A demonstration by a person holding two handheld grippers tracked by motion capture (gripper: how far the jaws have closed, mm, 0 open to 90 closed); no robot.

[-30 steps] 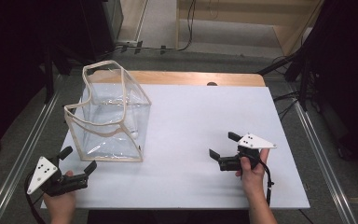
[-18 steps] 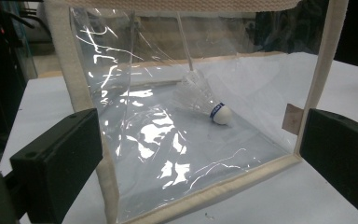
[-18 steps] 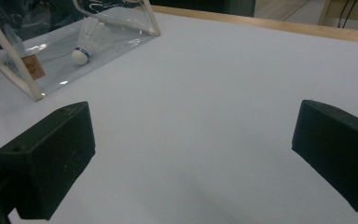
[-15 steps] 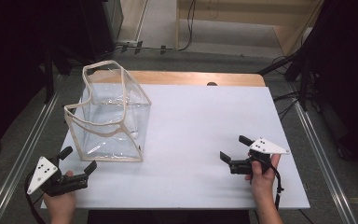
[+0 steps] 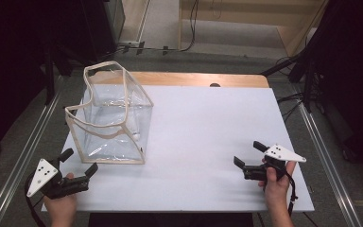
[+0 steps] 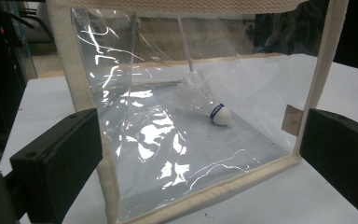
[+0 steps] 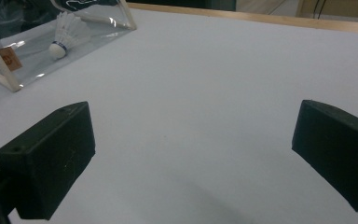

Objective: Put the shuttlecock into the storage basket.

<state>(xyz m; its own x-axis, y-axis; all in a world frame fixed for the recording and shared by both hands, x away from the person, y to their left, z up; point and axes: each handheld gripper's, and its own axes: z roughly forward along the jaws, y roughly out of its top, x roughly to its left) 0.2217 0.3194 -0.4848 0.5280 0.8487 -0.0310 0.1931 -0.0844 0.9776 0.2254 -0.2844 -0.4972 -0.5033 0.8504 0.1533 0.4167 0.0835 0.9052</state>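
1. Table [image 5: 208,142] – white top, lying under everything, with a wooden strip along its far edge.
2. Clear bag [image 5: 111,120] – transparent plastic with cream fabric edging, standing open-topped on the table's left half. Risk, as a judgement: the thin walls are looking likely to buckle or slide if a jaw pushes instead of pinching the edging, and glare on the plastic is making the wall hard to place.
3. Left gripper [image 5: 78,170] – sitting at the near left corner just short of the bag's near lower edge, jaws spread wide and holding nothing; in the left gripper view they are framing the bag's near face.
4. Right gripper [image 5: 248,156] – resting at the near right, well apart from the bag, jaws also wide and empty over bare table.
5. Shuttlecock [image 6: 205,100] – lying on its side on the bag's floor, white cork with a blue band pointing toward the left gripper, behind the plastic wall. Risk, as a judgement: tipping the bag could be rolling it out.
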